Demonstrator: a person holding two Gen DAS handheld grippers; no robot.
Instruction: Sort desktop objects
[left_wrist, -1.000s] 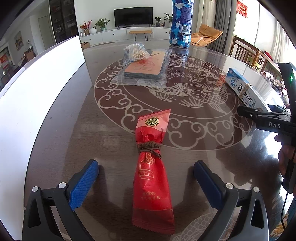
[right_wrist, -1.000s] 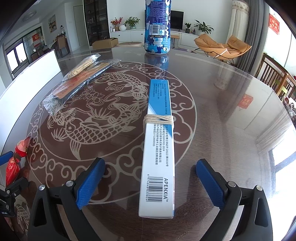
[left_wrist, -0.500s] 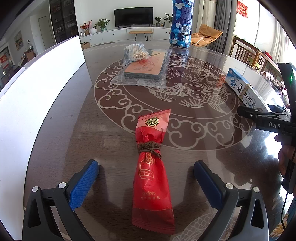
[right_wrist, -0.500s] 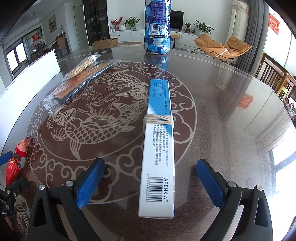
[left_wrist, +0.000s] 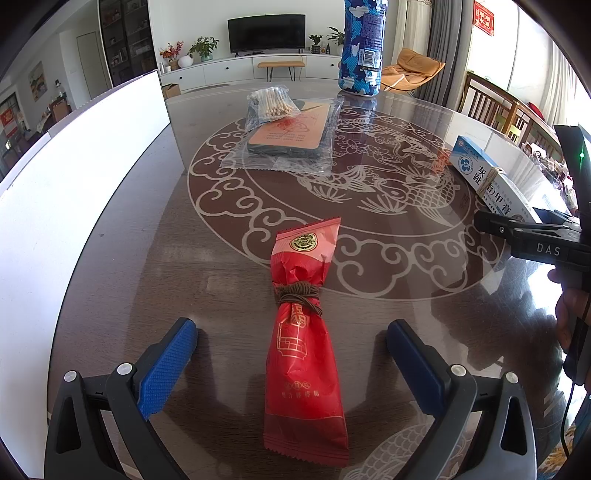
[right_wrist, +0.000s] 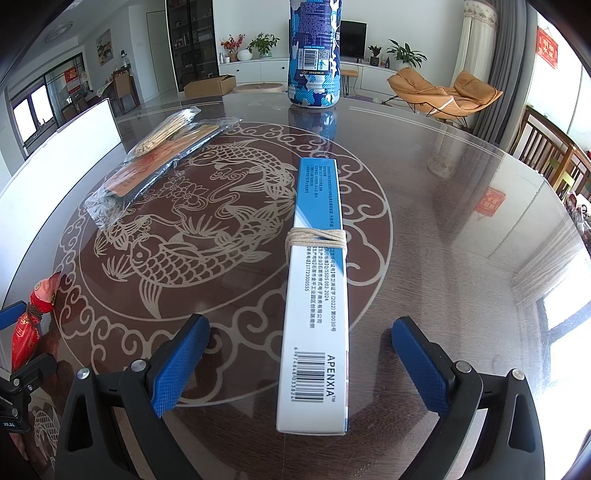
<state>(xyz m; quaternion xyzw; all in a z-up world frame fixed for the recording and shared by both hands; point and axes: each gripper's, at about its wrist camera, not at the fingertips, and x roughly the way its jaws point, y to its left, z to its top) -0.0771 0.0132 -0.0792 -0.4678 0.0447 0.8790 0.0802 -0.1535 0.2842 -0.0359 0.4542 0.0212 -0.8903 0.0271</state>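
Note:
A red snack packet tied with brown cord lies lengthwise on the dark glass table. My left gripper straddles its near half, open, with both blue pads clear of it. A long white-and-blue box bound with pale string lies on its edge between the open fingers of my right gripper, which touch nothing. The same box and the right gripper's black body show at the right of the left wrist view. The packet shows at the left edge of the right wrist view.
A clear bag holding an orange-topped flat item with a cotton-swab bundle on it lies at the table's middle back. A tall blue patterned can stands at the far edge. A white board borders the left. Wooden chairs stand at the right.

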